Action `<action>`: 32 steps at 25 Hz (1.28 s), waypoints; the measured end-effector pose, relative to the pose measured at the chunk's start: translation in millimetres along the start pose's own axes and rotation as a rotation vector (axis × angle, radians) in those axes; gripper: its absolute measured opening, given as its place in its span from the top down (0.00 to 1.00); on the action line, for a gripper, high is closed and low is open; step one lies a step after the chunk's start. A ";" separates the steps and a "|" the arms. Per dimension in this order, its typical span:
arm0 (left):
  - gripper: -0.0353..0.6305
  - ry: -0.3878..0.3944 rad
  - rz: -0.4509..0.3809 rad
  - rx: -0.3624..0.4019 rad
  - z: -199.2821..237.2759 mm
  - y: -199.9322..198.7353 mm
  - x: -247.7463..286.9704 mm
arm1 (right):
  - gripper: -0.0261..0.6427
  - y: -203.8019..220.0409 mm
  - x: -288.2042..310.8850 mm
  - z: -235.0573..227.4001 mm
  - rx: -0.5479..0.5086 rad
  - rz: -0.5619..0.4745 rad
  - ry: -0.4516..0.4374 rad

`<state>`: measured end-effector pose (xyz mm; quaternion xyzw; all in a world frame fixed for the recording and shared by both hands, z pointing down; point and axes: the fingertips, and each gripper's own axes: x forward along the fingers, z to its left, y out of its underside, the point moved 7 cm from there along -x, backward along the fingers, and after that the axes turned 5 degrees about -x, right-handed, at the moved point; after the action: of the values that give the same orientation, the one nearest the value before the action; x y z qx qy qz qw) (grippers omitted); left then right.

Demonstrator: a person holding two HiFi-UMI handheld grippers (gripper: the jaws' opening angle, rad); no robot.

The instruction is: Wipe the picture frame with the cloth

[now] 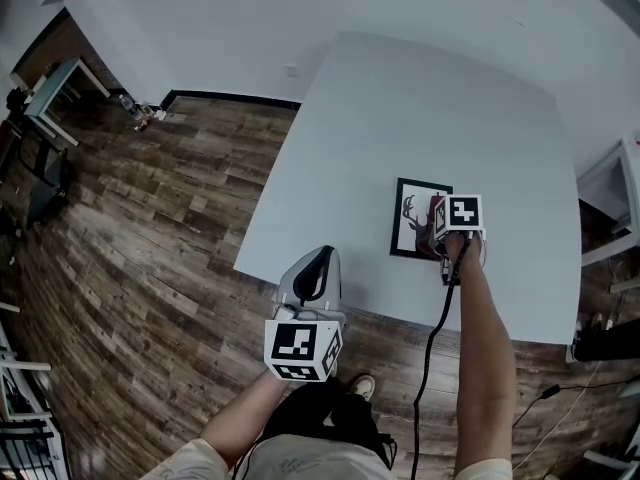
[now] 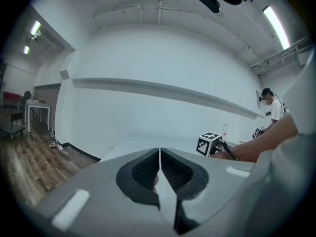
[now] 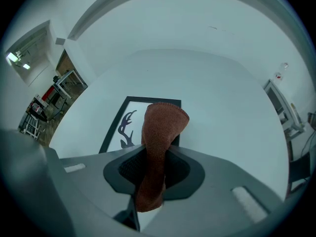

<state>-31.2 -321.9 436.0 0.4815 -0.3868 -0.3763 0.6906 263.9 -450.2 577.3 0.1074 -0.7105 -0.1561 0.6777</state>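
A black picture frame (image 1: pixel 408 220) with a deer print lies flat on the white table (image 1: pixel 400 118), near its front edge. My right gripper (image 1: pixel 440 230) is shut on a reddish-brown cloth (image 3: pixel 159 132), which hangs over the frame's (image 3: pixel 118 127) right part. Whether the cloth touches the glass is not visible. My left gripper (image 1: pixel 312 273) is shut with nothing between its jaws, held off the table's front left edge above the wooden floor. In the left gripper view the jaws (image 2: pixel 160 169) meet, and the right gripper's marker cube (image 2: pixel 208 144) shows beyond.
Wooden floor (image 1: pixel 150 228) lies left of the table. A desk (image 1: pixel 55 88) stands at the far left wall, a white shelf unit (image 1: pixel 612 203) at the table's right. A black cable (image 1: pixel 430 368) runs down from the right gripper. A person (image 2: pixel 270 102) stands far off.
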 end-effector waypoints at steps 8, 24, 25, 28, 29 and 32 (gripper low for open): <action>0.95 0.010 0.004 -0.004 -3.7 1.1 -1.3 | 0.81 7.2 -3.8 -8.4 0.011 0.019 0.014; 0.95 0.010 0.005 -0.004 -6.6 1.1 -0.6 | 0.81 -4.8 3.3 75.6 -0.131 0.017 -0.084; 0.95 0.011 0.007 -0.004 -7.1 1.8 -0.7 | 0.81 -3.1 2.8 71.0 -0.124 0.019 -0.081; 0.95 0.015 0.011 -0.002 -10.2 2.9 -0.1 | 0.81 3.7 0.9 52.1 -0.096 0.027 -0.066; 0.95 0.018 0.012 -0.001 -11.5 3.1 0.5 | 0.81 5.6 0.0 44.3 -0.085 0.029 -0.059; 0.95 0.025 0.016 0.000 -15.2 3.6 2.0 | 0.81 11.6 -4.6 17.7 -0.048 0.034 -0.031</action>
<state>-16.3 -317.0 436.1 0.4829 -0.3819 -0.3649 0.6984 247.2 -436.4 576.6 0.0767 -0.7185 -0.1633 0.6717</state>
